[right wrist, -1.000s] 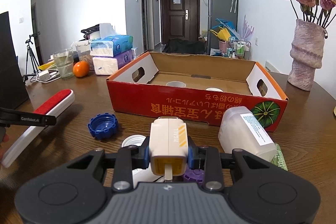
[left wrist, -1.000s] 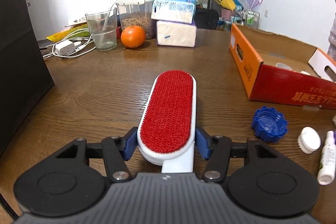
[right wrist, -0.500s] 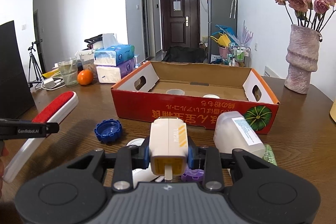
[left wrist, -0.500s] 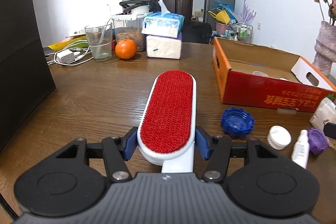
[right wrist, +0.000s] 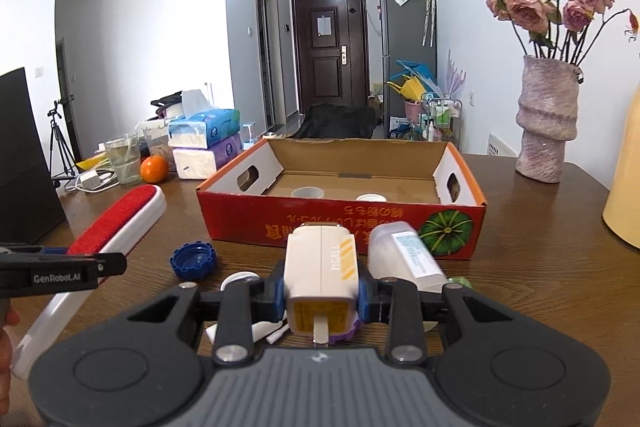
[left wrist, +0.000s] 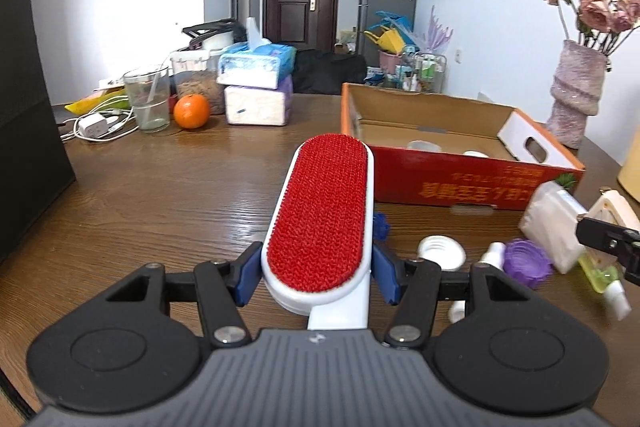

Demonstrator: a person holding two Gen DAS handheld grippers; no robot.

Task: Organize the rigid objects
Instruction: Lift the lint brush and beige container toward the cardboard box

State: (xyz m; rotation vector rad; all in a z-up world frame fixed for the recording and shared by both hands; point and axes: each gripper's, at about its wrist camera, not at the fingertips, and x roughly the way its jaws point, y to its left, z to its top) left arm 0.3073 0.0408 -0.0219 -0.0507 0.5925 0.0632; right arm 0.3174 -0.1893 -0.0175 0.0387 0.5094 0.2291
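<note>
The left gripper [left wrist: 318, 277] has its two blue-padded fingers clamped on the base of one lint brush [left wrist: 322, 215], red bristle face up, lifted clear of the wooden table [left wrist: 160, 195] and reaching forward past the fingertips. The right gripper [right wrist: 320, 297] has its fingers pressed against the sides of one cream plug-like block [right wrist: 320, 273] marked "MCALL".

Just under and beside the right fingers lie loose caps: one white cap [right wrist: 236, 279] to the left, one purple cap [right wrist: 344, 333] peeking out below the block, and one blue cap [right wrist: 193, 261] further left. To the right of the fingers one translucent white bottle [right wrist: 404, 261] lies on its side.

Beyond the fingertips of both grippers sits one open red cardboard box [right wrist: 340, 223] holding two small white round things [right wrist: 307, 192]. Well beyond, left of the box, stand one orange [right wrist: 154, 169], one glass [right wrist: 124, 159] and two stacked tissue packs [right wrist: 204, 143]; to the right, one vase [right wrist: 546, 123] of roses.
</note>
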